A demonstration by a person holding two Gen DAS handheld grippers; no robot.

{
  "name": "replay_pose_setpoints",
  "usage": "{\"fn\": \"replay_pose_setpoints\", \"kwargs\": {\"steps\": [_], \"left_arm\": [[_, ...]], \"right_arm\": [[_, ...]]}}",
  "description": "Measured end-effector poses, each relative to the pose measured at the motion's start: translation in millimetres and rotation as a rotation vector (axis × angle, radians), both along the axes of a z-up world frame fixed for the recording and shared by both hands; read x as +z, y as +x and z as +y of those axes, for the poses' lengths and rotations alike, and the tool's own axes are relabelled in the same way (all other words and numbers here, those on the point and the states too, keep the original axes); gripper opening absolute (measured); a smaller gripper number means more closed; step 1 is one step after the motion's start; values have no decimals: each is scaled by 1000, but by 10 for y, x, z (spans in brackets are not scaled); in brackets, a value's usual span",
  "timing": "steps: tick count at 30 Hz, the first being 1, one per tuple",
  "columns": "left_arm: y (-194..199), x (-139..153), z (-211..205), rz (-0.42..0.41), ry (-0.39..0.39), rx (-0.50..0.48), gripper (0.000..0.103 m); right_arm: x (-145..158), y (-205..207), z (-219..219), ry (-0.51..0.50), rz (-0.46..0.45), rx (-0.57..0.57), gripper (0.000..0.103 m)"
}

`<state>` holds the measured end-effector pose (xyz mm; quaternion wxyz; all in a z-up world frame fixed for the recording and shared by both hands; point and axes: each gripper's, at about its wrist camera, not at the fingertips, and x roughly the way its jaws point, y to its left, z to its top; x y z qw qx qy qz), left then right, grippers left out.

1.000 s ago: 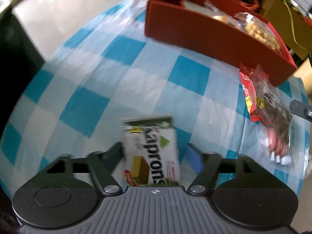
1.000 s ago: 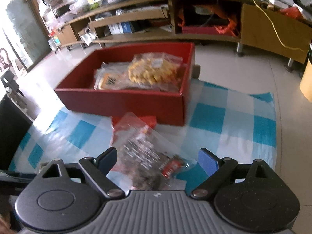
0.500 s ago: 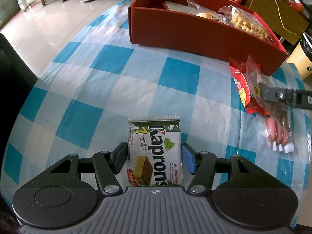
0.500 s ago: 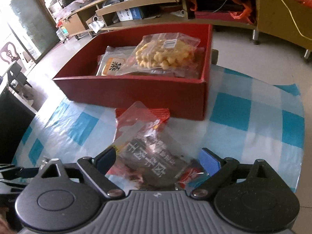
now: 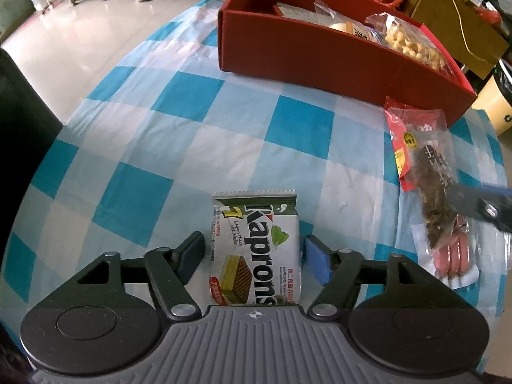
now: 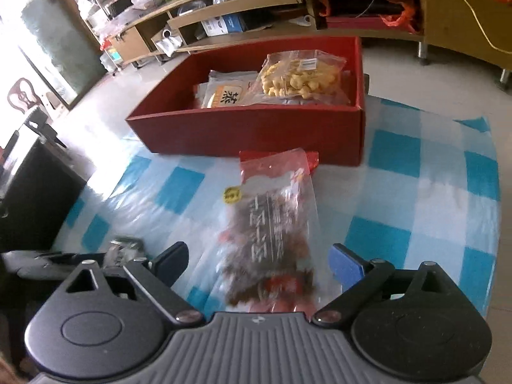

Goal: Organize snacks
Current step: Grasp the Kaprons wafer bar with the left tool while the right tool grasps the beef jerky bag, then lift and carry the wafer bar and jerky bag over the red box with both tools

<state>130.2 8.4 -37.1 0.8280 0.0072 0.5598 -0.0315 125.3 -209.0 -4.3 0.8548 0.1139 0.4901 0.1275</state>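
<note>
A green-and-white Kaprons wafer pack (image 5: 256,224) lies flat on the blue checked cloth (image 5: 160,128). My left gripper (image 5: 254,256) straddles it and its jaws are opening. Both pads stand just off the pack's sides. A clear bag of dark snack with a red top (image 6: 272,211) lies in front of the red box (image 6: 249,131). My right gripper (image 6: 259,262) is over the bag's near end. Its jaws are opening wide, with the bag between them and neither pad pressing it. In the left wrist view the same bag (image 5: 425,160) lies at the right, with a right finger (image 5: 480,204) over it.
The red box (image 5: 320,54) holds several bags, among them yellow puffs (image 6: 300,76). Pink sausages (image 5: 454,256) show at the dark bag's near end. A black object (image 5: 19,128) stands off the table's left edge. Low shelves (image 6: 224,3) line the far wall.
The left pads have spread away from the wafer pack, which now rests on the cloth. The right gripper has moved in over the dark bag with its jaws a little wider.
</note>
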Motion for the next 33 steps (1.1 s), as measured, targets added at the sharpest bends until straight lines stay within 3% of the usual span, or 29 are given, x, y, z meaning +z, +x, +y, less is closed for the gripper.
{"fn": "replay_pose_setpoints", "kwargs": {"steps": [9, 13, 19, 21, 23, 27, 33], "left_arm": [[-11, -66, -59, -28, 52, -14, 96], [-18, -93, -62, -27, 52, -19, 102], [-62, -114, -92, -34, 63, -50, 103], [-81, -95, -102, -37, 52, -51, 98], [-99, -54, -141, -41, 44, -73, 89], [-180, 7, -246, -70, 47, -125, 65], [-230, 18, -261, -40, 55, -121, 64]], "right_arm": [[-290, 148, 246, -132, 31, 107, 98], [-301, 136, 228, -101, 30, 72, 103], [-319, 111, 313, -150, 12, 107, 103], [-315, 94, 318, -156, 5, 111, 101], [-279, 90, 285, -171, 4, 92, 90], [-211, 34, 199, -158, 10, 56, 88], [10, -216, 107, -159, -48, 30, 88]]}}
